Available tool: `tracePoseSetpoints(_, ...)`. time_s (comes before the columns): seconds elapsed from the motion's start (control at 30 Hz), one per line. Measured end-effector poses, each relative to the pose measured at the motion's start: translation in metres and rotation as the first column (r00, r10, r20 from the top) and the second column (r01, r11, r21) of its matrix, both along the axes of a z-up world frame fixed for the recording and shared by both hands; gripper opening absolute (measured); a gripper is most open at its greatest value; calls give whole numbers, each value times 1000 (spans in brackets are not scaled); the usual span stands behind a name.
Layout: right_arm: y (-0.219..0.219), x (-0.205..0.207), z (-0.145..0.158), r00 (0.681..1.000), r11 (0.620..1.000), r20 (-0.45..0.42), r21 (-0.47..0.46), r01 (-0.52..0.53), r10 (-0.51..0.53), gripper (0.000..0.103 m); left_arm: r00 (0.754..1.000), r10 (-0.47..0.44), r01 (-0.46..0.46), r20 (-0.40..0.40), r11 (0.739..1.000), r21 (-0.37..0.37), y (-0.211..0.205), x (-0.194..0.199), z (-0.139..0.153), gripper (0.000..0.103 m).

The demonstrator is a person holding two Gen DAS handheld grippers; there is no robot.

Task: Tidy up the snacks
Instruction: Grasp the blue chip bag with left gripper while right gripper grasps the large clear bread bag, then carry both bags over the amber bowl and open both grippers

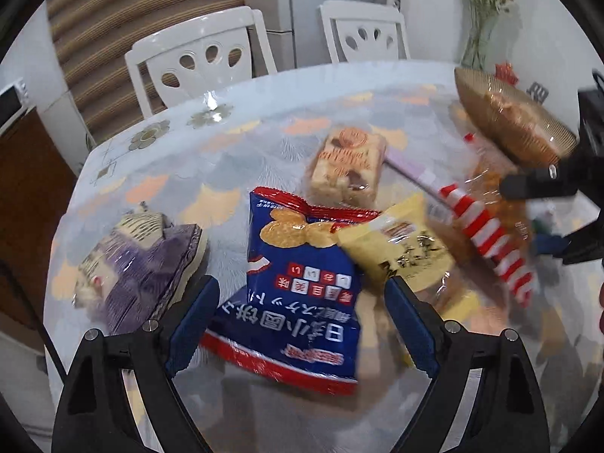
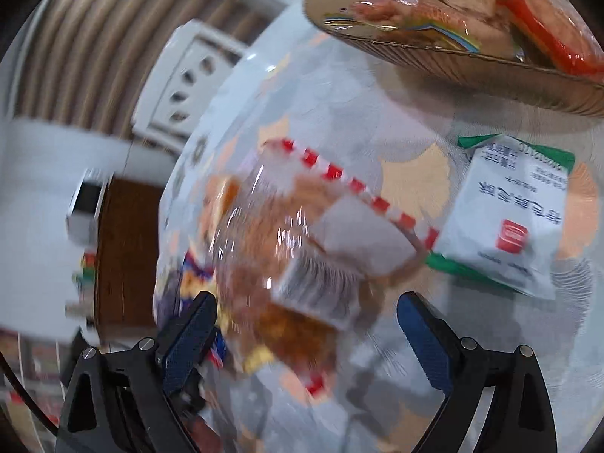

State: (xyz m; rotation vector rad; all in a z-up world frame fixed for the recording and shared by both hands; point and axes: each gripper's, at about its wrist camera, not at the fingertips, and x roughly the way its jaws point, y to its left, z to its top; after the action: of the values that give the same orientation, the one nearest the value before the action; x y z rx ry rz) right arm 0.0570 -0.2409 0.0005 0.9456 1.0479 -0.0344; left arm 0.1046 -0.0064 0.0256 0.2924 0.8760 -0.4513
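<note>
Snack packs lie on the round table [image 1: 158, 173]. My left gripper [image 1: 302, 302] is open, its jaws on either side of a blue and red cracker bag [image 1: 298, 287]. A yellow pack [image 1: 407, 249] overlaps it. A clear red-white striped bag [image 1: 487, 234] lies to the right, with my right gripper [image 1: 543, 204] at it. In the right wrist view my right gripper [image 2: 305, 321] is open over that striped bag [image 2: 302, 241], which is blurred. A gold bowl [image 1: 513, 117] at the back right holds snacks; it also shows in the right wrist view [image 2: 472, 64].
A purple pack [image 1: 139, 271] lies at the left. A beige cake pack [image 1: 347, 166] sits mid-table. A white and green pack [image 2: 509, 219] lies right of the striped bag. Two white chairs [image 1: 204, 56] stand behind the table. A vase [image 1: 483, 19] is at the back right.
</note>
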Motion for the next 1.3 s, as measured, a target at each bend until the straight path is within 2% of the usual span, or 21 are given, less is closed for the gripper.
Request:
tracePoseSetpoints(0.03,5,4,1,1000,999,1,-22,28,-28,102,1000,-4,3,-4,1000,-16,1,2,-2,90)
tracePoseSetpoints(0.1,14,8,4,999,995,-1,-84,47,-48,103,1000,0,-2,-26,998,-57,2,4,-4,89)
tracePoseSetpoints(0.17,29,17,9,1000,979,4,-201,30,-29,103,999,1,-4,-36,997,-82,3,4,-7,88)
tracePoseSetpoints(0.23,35,18,10,1000,962,15,-272,-3,7,103,999,0,-3,-41,996,-84,3,4,-11,85)
tracePoseSetpoints(0.27,40,19,10,999,949,20,-312,-32,40,103,999,-5,1,-52,996,-84,2,3,-12,77)
tracePoseSetpoints(0.3,40,16,10,998,938,26,-342,-51,64,102,998,2,-6,-57,997,-74,1,1,-14,63)
tracePoseSetpoints(0.33,42,14,10,997,927,25,-370,-61,75,94,998,6,-10,-63,998,-62,0,0,-15,62)
tracePoseSetpoints(0.37,42,11,10,995,919,34,-389,-70,91,91,998,18,-21,-52,998,-59,-1,-4,-15,61)
tracePoseSetpoints(0.4,40,8,9,994,917,43,-391,-77,101,89,999,25,-28,-48,998,-56,-1,-7,-14,59)
tracePoseSetpoints(0.47,37,1,11,991,905,49,-415,-93,125,73,998,55,-57,-41,997,-50,-2,-15,-13,58)
tracePoseSetpoints(0.6,23,-21,12,980,918,78,-369,-143,184,70,993,113,-115,-30,991,-71,6,-40,-7,58)
tracePoseSetpoints(0.73,20,-55,13,948,898,105,-365,-245,302,69,981,194,-195,-22,971,-135,25,-77,3,58)
tracePoseSetpoints(0.93,23,-94,16,887,825,123,-441,-353,445,69,965,255,-263,-62,931,-252,41,-119,8,58)
tracePoseSetpoints(1.17,31,-122,29,833,721,137,-586,-369,537,69,954,287,-300,-85,909,-288,45,-151,9,58)
tracePoseSetpoints(1.23,31,-132,33,824,706,146,-610,-360,547,69,955,285,-297,-83,903,-310,45,-159,16,58)
tracePoseSetpoints(1.3,31,-138,36,821,707,158,-611,-355,549,69,959,276,-283,-69,903,-324,41,-164,25,58)
